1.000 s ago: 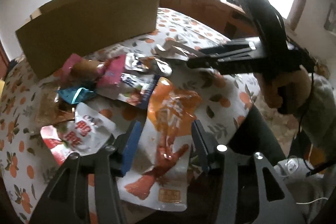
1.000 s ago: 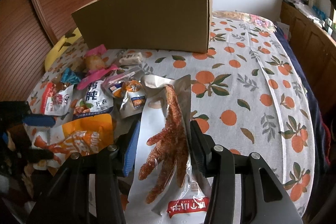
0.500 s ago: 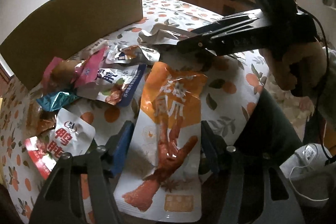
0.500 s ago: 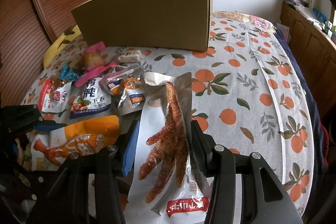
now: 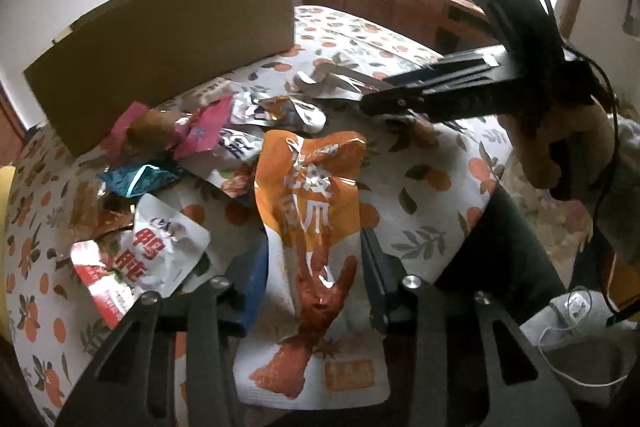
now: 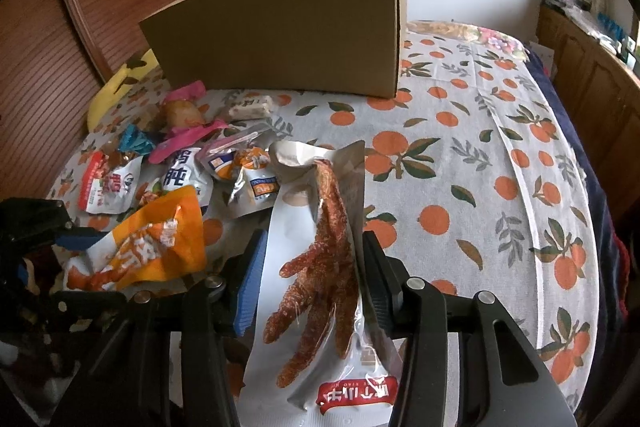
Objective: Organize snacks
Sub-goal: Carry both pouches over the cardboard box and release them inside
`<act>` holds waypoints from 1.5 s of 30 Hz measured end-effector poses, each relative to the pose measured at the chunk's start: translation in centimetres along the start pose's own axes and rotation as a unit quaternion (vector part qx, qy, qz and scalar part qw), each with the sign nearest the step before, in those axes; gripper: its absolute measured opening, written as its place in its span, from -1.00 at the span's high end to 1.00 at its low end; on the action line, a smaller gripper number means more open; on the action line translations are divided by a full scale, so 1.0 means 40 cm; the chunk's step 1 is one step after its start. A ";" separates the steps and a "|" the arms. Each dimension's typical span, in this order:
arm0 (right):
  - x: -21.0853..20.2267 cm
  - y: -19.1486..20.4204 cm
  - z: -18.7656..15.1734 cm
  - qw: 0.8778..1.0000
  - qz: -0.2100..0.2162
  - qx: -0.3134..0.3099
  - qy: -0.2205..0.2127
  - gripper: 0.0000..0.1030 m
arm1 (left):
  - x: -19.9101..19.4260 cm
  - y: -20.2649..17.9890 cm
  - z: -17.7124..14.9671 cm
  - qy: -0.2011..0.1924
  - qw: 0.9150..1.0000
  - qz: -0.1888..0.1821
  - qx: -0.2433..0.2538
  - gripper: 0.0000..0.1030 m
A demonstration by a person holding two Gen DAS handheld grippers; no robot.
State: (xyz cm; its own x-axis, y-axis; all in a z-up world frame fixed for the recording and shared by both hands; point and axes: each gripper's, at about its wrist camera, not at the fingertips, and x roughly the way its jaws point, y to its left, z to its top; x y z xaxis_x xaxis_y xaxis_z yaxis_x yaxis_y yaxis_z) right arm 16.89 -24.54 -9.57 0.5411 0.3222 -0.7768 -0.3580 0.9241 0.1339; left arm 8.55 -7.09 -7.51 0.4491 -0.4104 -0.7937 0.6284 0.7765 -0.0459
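Fingers of the left gripper (image 5: 316, 279) are closing around the orange pouch (image 5: 308, 187) near the bed's (image 6: 460, 167) front edge, seemingly touching; the right gripper (image 6: 312, 283) is holding the clear chicken-foot pack (image 6: 320, 267), box (image 6: 280, 31) awaiting.

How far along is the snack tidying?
Early. Nothing visibly sorted: a pile of packets lies loose before the cardboard box. The right gripper holds a clear chicken-foot pouch; the left gripper is closing around an orange pouch.
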 end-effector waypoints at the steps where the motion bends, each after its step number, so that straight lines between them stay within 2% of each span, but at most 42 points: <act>1: -0.003 0.000 -0.001 1.000 0.001 0.000 -0.001 0.09 | -0.007 0.003 -0.001 -0.003 1.000 -0.004 -0.003 0.20; 8: -0.039 0.006 0.011 1.000 0.005 0.000 -0.016 0.09 | -0.063 0.008 0.020 -0.039 0.999 -0.009 -0.010 0.20; 16: -0.093 0.024 0.062 0.999 0.010 -0.014 -0.044 0.09 | -0.151 0.061 0.089 -0.093 0.995 0.018 -0.022 0.20; 21: -0.120 0.033 0.133 0.997 0.014 -0.027 -0.067 0.09 | -0.179 0.127 0.160 -0.121 0.991 0.044 -0.037 0.19; 28: -0.125 0.032 0.288 0.994 0.015 -0.045 -0.099 0.08 | -0.202 0.243 0.279 -0.156 0.983 0.077 -0.054 0.19; 34: -0.091 0.026 0.417 0.992 0.016 -0.053 -0.113 0.08 | -0.177 0.353 0.388 -0.162 0.980 0.091 -0.064 0.18; 39: -0.019 0.022 0.524 0.992 0.012 -0.054 -0.111 0.08 | -0.129 0.434 0.465 -0.161 0.979 0.104 -0.071 0.17; 45: 0.081 0.003 0.605 0.994 -0.006 -0.054 -0.094 0.08 | -0.048 0.498 0.510 -0.145 0.980 0.108 -0.077 0.17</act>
State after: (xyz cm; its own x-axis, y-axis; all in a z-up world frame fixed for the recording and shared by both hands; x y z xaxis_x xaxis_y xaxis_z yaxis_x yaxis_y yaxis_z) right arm 37.02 -18.42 2.79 0.6742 0.3541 -0.6481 -0.4250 0.9037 0.0517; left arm 33.16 -0.57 5.46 0.7368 -0.3293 -0.5904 0.4050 0.9143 -0.0046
